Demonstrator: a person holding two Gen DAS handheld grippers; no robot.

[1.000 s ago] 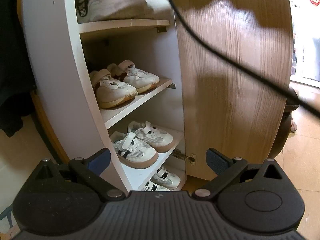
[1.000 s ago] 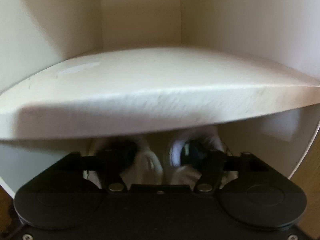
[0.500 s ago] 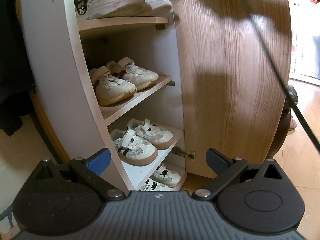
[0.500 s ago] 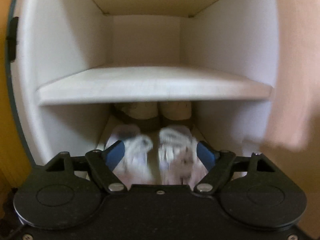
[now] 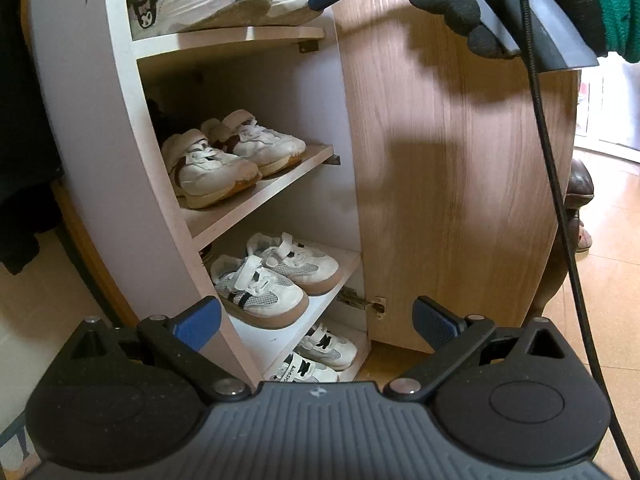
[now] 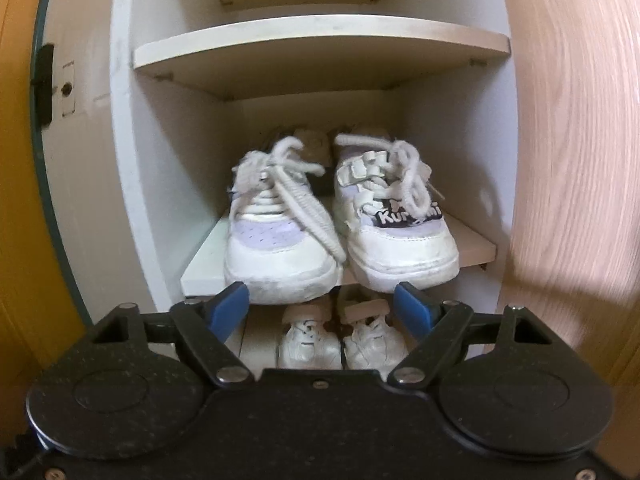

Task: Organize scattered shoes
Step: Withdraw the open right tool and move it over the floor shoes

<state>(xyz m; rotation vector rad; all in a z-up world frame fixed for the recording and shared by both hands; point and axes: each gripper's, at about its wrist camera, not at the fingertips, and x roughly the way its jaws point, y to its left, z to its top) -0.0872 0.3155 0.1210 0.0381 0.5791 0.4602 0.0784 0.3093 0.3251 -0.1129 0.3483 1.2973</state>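
Your right tool [image 6: 322, 306] has backed off, fingers now spread wide, leaving the white lace-up sneakers [image 6: 340, 220] paired on the white cabinet shelf [image 6: 472, 246]; your left tool [image 5: 316, 320] hangs wide, empty.

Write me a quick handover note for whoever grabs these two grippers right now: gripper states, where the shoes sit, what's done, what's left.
Left gripper: open, empty, held low in front of the open shoe cabinet.
Right gripper: open, empty, just in front of the laced white pair standing toes-out on its shelf, toes slightly over the edge.
Below: strap sneakers, gum-sole pair, and black-and-white pair at the bottom.
Done: all visible shoes are shelved in pairs.
Left: perhaps nudge the laced pair deeper; the shelf above looks bare. Whether loose shoes remain outside the views cannot be told.
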